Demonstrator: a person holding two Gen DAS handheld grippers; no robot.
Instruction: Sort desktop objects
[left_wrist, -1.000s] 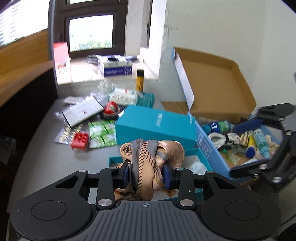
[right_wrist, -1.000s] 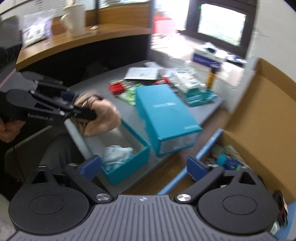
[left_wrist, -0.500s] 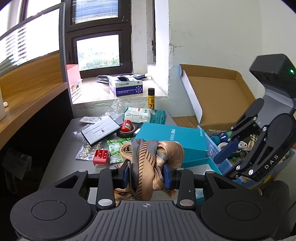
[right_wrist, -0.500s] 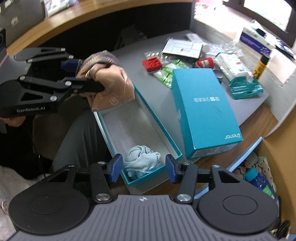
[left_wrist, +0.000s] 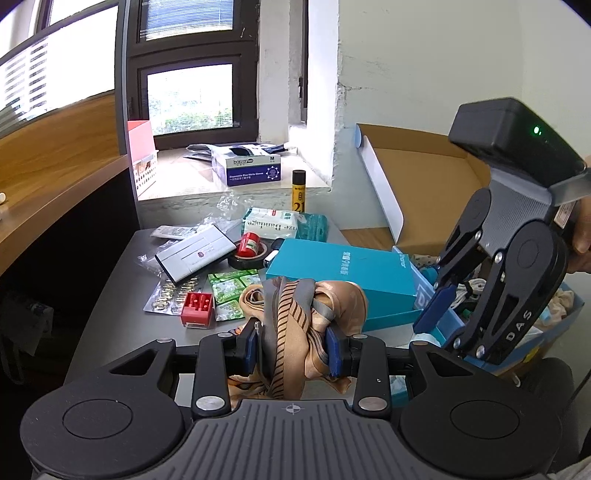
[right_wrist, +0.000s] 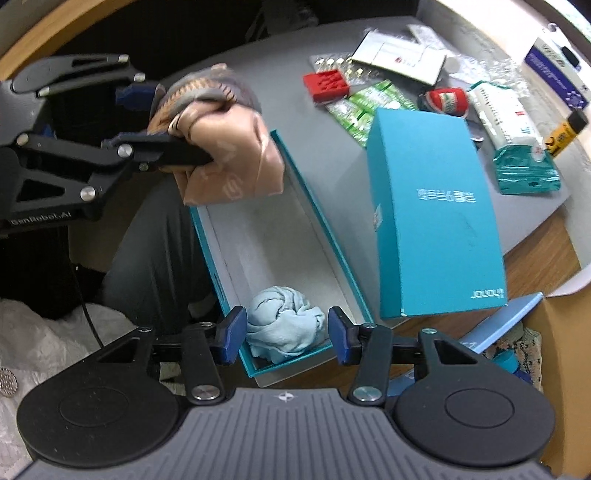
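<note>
My left gripper (left_wrist: 291, 345) is shut on a bunched peach and grey scarf (left_wrist: 295, 314). From the right wrist view the scarf (right_wrist: 229, 147) hangs in the air over the near left end of an open teal box tray (right_wrist: 314, 206). A crumpled light blue cloth (right_wrist: 284, 326) lies in the tray's near end. My right gripper (right_wrist: 286, 334) hovers open just above that cloth, with nothing between its fingers. The teal box lid (right_wrist: 439, 206) lies beside the tray on the grey desk (right_wrist: 258, 74). The right gripper (left_wrist: 491, 295) also shows at the right of the left wrist view.
Scattered on the desk are a red block (right_wrist: 327, 85), green packets (right_wrist: 365, 107), a red tape roll (right_wrist: 447, 101), a silver case (left_wrist: 195, 256) and a bandage pack (right_wrist: 517, 144). An open cardboard box (left_wrist: 424, 192) with small items stands to the right. A glove box (left_wrist: 251, 168) sits on the windowsill.
The right gripper swung from beside the cardboard box to above the blue cloth and narrowed its opening. The left gripper rose slightly, still holding the scarf.
</note>
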